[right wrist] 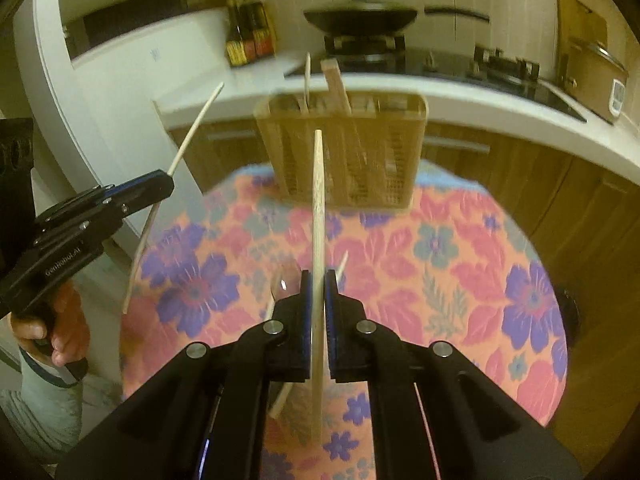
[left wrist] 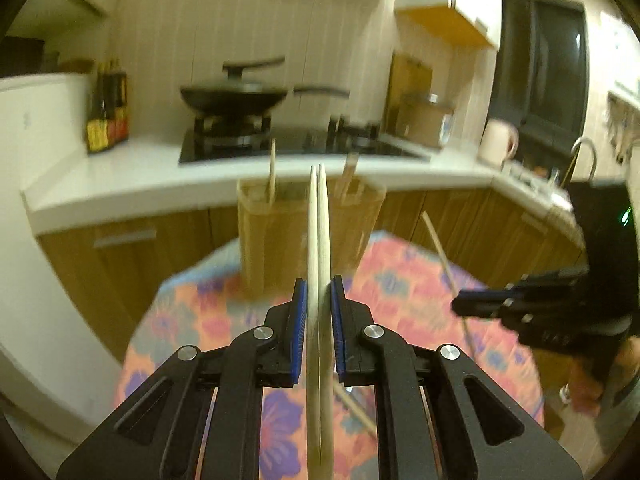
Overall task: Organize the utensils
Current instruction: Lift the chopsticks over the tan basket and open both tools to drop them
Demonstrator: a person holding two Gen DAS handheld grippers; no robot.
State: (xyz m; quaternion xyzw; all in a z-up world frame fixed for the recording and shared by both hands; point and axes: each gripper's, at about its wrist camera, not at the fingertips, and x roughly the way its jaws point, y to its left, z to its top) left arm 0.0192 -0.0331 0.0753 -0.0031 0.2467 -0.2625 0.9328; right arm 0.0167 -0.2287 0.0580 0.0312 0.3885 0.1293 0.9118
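Observation:
My left gripper (left wrist: pixel 319 292) is shut on a pair of pale chopsticks (left wrist: pixel 318 216) that point up toward a wooden slatted utensil holder (left wrist: pixel 276 236) at the table's far edge. My right gripper (right wrist: pixel 318 280) is shut on a single wooden chopstick (right wrist: pixel 318 200), raised above the table in front of the same holder (right wrist: pixel 372 152). The holder has a few sticks (right wrist: pixel 336 84) standing in it. The left gripper also shows in the right wrist view (right wrist: pixel 166 184), the right gripper in the left wrist view (left wrist: pixel 460 304). A clear spoon (right wrist: pixel 286 280) and another chopstick (right wrist: pixel 342 264) lie on the table under my right gripper.
The round table has a floral cloth (right wrist: pixel 440 280). Behind it runs a white kitchen counter (left wrist: pixel 132 184) with a stove, a black wok (left wrist: pixel 236 98), sauce bottles (left wrist: pixel 106 120) and a pot (left wrist: pixel 428 120). A white fridge (left wrist: pixel 36 200) stands to the left.

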